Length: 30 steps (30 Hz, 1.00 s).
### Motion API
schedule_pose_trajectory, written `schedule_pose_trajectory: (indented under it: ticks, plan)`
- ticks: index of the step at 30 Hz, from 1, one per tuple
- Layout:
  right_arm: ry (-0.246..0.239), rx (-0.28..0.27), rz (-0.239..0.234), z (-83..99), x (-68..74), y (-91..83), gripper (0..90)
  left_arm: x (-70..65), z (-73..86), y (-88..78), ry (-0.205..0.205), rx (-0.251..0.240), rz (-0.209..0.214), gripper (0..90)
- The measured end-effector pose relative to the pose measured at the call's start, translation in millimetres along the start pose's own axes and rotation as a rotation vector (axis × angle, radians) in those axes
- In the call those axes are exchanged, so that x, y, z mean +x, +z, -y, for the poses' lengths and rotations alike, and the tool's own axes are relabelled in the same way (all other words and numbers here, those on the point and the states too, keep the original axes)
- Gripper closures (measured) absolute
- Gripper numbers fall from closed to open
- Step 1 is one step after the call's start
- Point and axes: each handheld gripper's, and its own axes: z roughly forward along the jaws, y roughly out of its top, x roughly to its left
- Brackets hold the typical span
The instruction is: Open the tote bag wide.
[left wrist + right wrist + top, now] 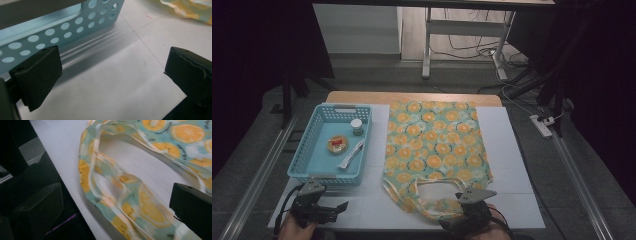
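We find the tote bag (pixel 434 147) lying flat at the centre of the white surface (pixel 512 150), its handles (pixel 432 200) at 6 o'clock, nearest the person. The right claw (pixel 467 212) sits at the handle loop, jaws spread, pinching nothing. The left claw (pixel 329 209) rests at 7 o'clock, just below the blue basket (pixel 312 145), jaws likewise spread and empty.

We judge the step in hand to be taking hold of a handle to open the bag. To do this well, we would lower the right claw until one jaw passes inside the loop and the other outside, then close on a single strap, not both layers. The left claw should take the opposite strap, so the mouth can be pulled apart.

The right gripper view shows the handle (pixel 120 195) rumpled and partly doubled over itself between the jaws. The left gripper view shows the basket wall (pixel 62 30) close at 11 o'clock. The high view shows the basket's contents: a small jar (pixel 357 126), a round container (pixel 337 144) and a sachet (pixel 352 154).
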Motion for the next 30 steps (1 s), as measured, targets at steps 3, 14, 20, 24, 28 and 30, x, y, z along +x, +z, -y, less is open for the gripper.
schedule_pose_trajectory:
  ticks: [3, 14, 20, 24, 28, 30]
  plan:
    - [-0.012, 0.004, -0.016, -2.5, 4.5, 4.8, 0.0, 0.0, -0.1, 0.1, 0.000, 0.002, -0.002, 1.3]
    - [-0.077, 0.030, -0.090, -10.5, 15.3, 20.0, 22.3, -0.1, -0.1, -0.1, -0.003, 0.001, -0.011, 1.3]
    - [-0.126, 0.110, -0.112, -10.5, 18.3, 30.8, 44.0, -0.3, -0.1, 0.0, -0.002, 0.001, -0.010, 1.3]
    - [-0.148, 0.163, -0.103, -9.1, 16.9, 34.2, 60.8, -0.2, -0.1, -0.2, -0.001, 0.000, -0.009, 1.3]
    - [-0.148, 0.202, -0.108, -8.2, 12.2, 34.9, 86.1, -0.2, -0.1, -0.2, -0.001, 0.000, -0.009, 1.3]
    - [-0.141, 0.203, -0.114, -9.0, 10.9, 34.0, 89.5, -0.1, -0.1, -0.1, -0.002, 0.000, -0.009, 1.4]
